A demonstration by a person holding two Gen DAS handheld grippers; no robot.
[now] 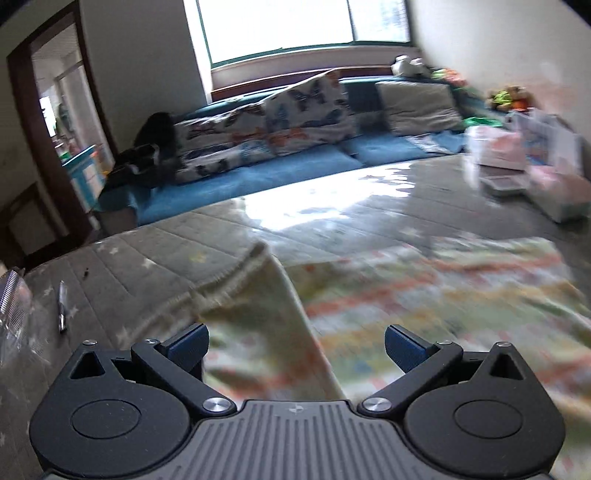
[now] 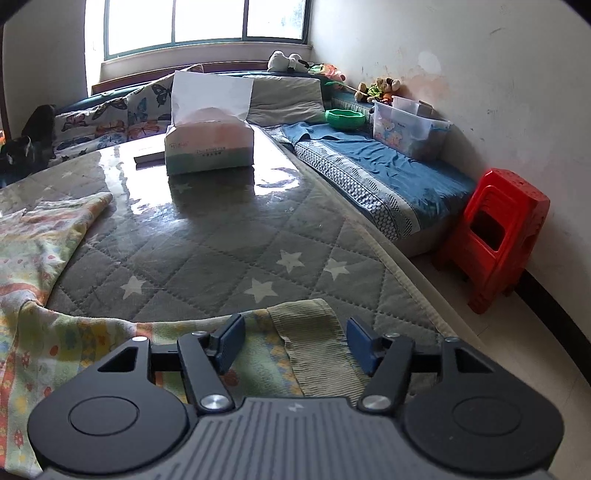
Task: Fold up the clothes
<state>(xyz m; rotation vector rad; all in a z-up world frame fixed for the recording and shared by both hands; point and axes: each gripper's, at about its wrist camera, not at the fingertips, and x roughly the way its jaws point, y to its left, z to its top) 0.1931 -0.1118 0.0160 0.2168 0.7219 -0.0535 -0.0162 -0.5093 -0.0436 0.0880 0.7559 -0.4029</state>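
The patterned garment (image 1: 424, 295) is motion-blurred, cut off at right.

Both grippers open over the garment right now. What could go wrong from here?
1. The right gripper straddles the ribbed cuff with jaws open; closing may pinch the quilted table cover too.
2. The left gripper holds nothing over the printed garment; its blurred view invites a missed grab.

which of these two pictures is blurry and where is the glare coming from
Left wrist view: motion blur smears the patterned garment and the right edge. Right wrist view: sharp. Both: the overexposed window throws glare on the glossy table cover.
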